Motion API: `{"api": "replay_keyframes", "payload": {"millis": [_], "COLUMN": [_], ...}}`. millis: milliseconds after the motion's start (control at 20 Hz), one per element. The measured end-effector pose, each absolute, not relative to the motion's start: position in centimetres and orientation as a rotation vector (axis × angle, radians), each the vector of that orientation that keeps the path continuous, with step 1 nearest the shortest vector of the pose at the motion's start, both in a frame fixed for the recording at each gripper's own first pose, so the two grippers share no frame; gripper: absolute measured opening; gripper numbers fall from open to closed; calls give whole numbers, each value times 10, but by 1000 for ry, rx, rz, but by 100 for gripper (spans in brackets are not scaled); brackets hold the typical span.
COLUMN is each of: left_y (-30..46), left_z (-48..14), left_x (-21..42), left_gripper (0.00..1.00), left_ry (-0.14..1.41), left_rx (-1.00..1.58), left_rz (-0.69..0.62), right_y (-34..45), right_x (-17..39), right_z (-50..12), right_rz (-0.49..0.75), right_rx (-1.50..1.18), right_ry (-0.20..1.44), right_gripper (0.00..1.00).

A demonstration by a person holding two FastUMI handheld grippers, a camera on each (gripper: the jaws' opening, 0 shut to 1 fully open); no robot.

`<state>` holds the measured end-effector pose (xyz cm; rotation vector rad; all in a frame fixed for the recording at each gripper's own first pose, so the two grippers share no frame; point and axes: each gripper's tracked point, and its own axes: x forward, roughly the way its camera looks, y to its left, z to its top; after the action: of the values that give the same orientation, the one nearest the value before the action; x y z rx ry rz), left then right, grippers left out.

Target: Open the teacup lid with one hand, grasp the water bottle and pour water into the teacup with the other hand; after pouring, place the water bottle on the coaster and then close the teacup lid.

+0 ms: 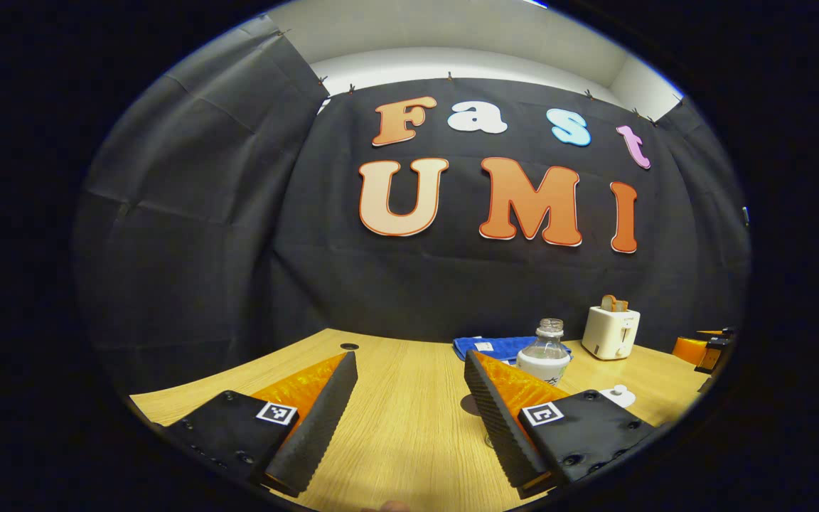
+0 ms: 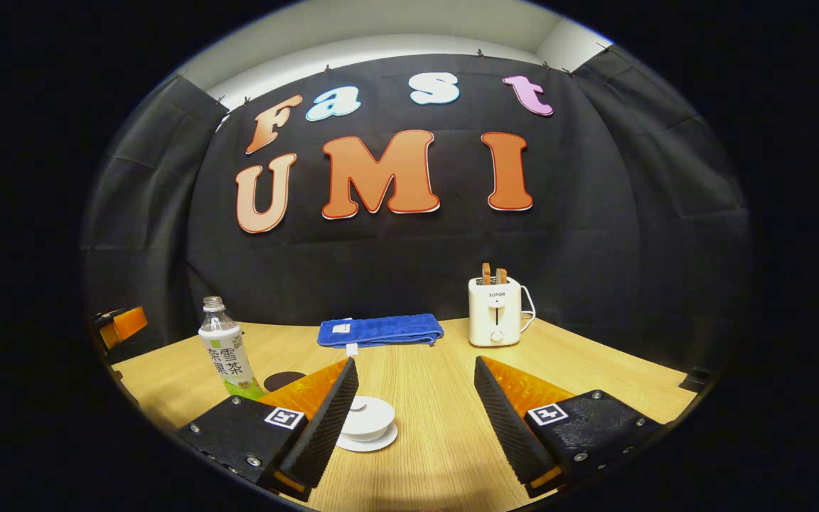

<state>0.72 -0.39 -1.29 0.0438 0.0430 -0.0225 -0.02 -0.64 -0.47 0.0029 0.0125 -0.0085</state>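
Note:
A clear water bottle (image 2: 223, 352) with a white and green label stands upright at the left of the wooden table (image 2: 424, 398). Just right of it lies a dark round coaster (image 2: 283, 379). The white teacup (image 2: 368, 421), lid on, sits on a saucer close by my right gripper's left finger. My right gripper (image 2: 415, 361) is open, holding nothing. In the left gripper view the bottle (image 1: 544, 350) rises behind the right finger, with the coaster (image 1: 471, 405) beside it and the teacup lid (image 1: 619, 395) farther right. My left gripper (image 1: 409, 355) is open over bare table.
A white toaster (image 2: 496, 311) with two slices of toast stands at the back of the table, and a folded blue cloth (image 2: 379, 330) lies to its left. The toaster (image 1: 610, 331) and cloth (image 1: 488, 346) also appear behind the bottle. The black cloth wall closes off the back.

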Motion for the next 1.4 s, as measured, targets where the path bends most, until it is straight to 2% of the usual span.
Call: {"api": "replay_keyframes", "payload": {"millis": [700, 1100, 1400], "left_y": [-16, -10, 4], "left_z": [-28, -38, -38], "left_x": [14, 17, 18], "left_gripper": [99, 99, 99], "left_ry": [77, 101, 98], "left_rx": [36, 35, 38], "left_rz": [-49, -40, -12], "right_y": [-5, 49, 66], "right_x": [9, 35, 58], "right_z": [-16, -39, -67], "right_rz": [-16, 77, 98], "right_rx": [-11, -43, -103], "right_ry": [39, 89, 175], "right_gripper": [98, 98, 97]}}
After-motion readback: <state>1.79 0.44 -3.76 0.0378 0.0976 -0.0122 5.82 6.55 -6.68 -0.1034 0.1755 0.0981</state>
